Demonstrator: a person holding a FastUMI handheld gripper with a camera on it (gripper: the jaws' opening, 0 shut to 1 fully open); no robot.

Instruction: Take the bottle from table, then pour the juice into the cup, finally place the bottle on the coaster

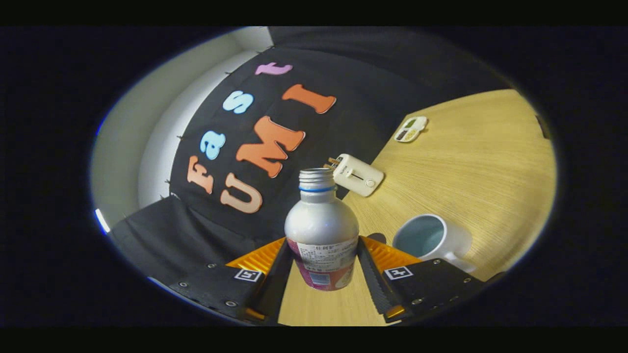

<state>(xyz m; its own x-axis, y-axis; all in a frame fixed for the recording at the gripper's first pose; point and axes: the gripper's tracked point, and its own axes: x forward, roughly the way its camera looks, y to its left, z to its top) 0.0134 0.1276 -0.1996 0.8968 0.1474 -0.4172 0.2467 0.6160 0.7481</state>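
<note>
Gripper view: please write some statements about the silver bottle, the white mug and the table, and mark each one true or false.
1. The silver metal bottle with the blue neck ring sits between the fingers of the hand-held gripper, which press on both its sides. True.
2. The bottle has a cap on it. False: its threaded mouth is open.
3. The white ceramic mug lies flat on its side. False: it stands on the wooden table beside the bottle.
4. A white plug adapter lies on the table beyond the bottle. True.
</note>
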